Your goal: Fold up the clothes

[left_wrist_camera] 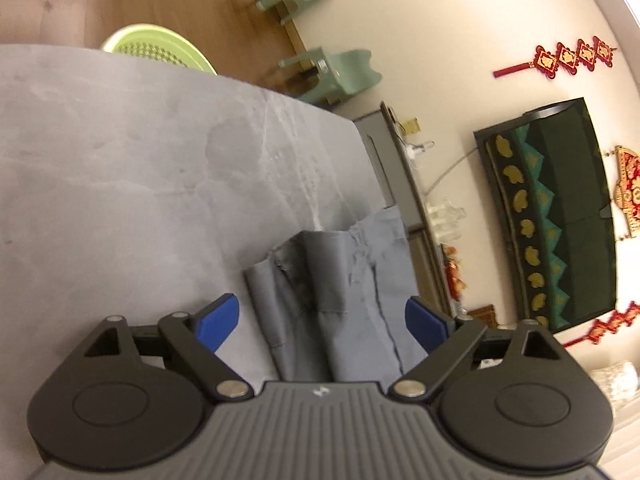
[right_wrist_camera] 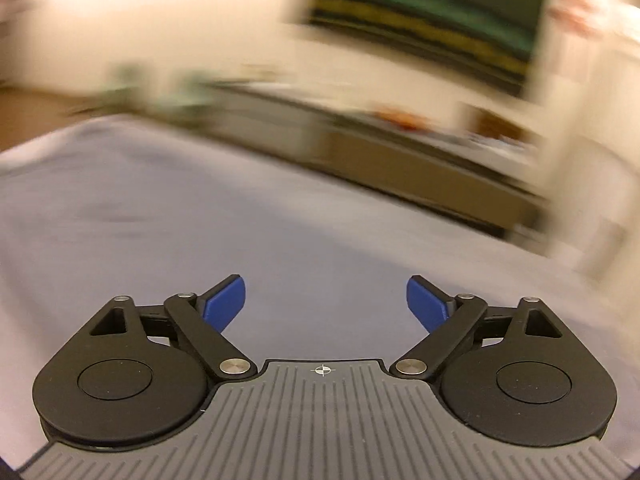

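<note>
The left gripper [left_wrist_camera: 322, 320] has a grey ribbed plastic body with a tiny white mark, two big round black discs, black link arms with shiny silver screws, and two flat blue fingers [left_wrist_camera: 218, 322]. The right gripper [right_wrist_camera: 326, 308] looks just the same, with blue fingers [right_wrist_camera: 224, 304] and black arms. Its grey body has a small white cross-in-a-circle mark.

The left gripper [left_wrist_camera: 322, 320] has its two blue fingers [left_wrist_camera: 218, 322] spread wide apart, and they press on nothing. The right gripper [right_wrist_camera: 325, 304] is spread wide too, with nothing between its blue fingers [right_wrist_camera: 224, 304].
</note>
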The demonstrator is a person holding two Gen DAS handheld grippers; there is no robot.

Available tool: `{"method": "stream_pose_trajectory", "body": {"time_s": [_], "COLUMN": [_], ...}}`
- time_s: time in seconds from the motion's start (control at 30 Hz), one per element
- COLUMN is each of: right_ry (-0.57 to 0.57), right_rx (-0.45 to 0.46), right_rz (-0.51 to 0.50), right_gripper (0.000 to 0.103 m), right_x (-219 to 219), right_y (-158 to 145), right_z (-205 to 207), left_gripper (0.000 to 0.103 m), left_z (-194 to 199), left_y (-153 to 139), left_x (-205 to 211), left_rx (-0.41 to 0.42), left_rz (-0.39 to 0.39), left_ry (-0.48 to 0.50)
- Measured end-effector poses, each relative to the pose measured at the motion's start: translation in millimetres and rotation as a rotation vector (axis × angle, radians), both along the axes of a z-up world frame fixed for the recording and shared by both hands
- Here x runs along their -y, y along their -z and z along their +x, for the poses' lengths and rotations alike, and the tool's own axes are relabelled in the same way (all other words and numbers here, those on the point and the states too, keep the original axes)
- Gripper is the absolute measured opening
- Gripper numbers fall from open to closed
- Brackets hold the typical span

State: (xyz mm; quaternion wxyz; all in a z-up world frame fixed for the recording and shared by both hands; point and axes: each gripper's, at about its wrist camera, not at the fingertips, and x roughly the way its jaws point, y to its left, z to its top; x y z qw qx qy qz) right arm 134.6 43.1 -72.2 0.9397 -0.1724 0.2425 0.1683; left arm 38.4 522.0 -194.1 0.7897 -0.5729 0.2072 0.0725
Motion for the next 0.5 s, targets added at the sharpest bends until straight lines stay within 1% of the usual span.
{"method": "stream_pose_trajectory", "body": {"time_s": [0.03, 0.13, 0.2, 0.23, 0.3, 0.33, 0.37, 0.43, 0.47, 0.5], "right_ry": [-0.1, -0.351, -0.456, -0.485, -0.535, -0.545, -0.554, -0.564, -0.563, -0.556], "right_rx": [-0.018, -0.017, 0.01, 0.026, 0.053, 0.057, 0.06, 0.064, 0.054, 0.04], "right_rz": [-0.023, -0.116, -0.175, -0.211, -0.276, -0.292, -0.308, -0.316, -0.321, -0.337], "right_gripper": [0.091, 0.092, 0.093, 0.093, 0.093, 0.093, 0.09, 0.087, 0.077, 0.043], "right_x": [-43.0, -172.0, -241.4, -266.6, -313.3, -327.2, -341.1, -358.1, -363.5, -367.0], "right_y": [7.1, 24.0, 32.5, 37.3, 47.0, 52.2, 57.5, 62.1, 61.7, 61.1], "right_z": [-6.9, -31.5, -38.2, -38.3, -37.8, -36.0, -34.3, -27.8, -23.8, -19.4], "left_gripper": [0.093, 0.093, 0.093, 0.093, 0.094, 0.094, 0.094, 0.094, 0.094, 0.094], "left_z": [2.5, 4.3, 3.5, 3.0, 4.9, 5.9, 7.9, 11.3, 10.0, 10.4], "left_y": [1.5, 6.9, 9.9, 11.6, 12.5, 12.9, 12.9, 12.8, 14.0, 15.2], "left_x": [-3.0, -12.0, -16.6, -18.6, -18.6, -18.4, -18.2, -16.2, -17.7, -18.5], "left_rx": [0.008, 0.038, 0.055, 0.063, 0.072, 0.077, 0.08, 0.091, 0.099, 0.108], "left_rz": [-0.018, -0.061, -0.087, -0.098, -0.094, -0.091, -0.087, -0.089, -0.096, -0.106], "left_ry": [0.013, 0.026, 0.029, 0.032, 0.046, 0.053, 0.063, 0.079, 0.085, 0.089]}}
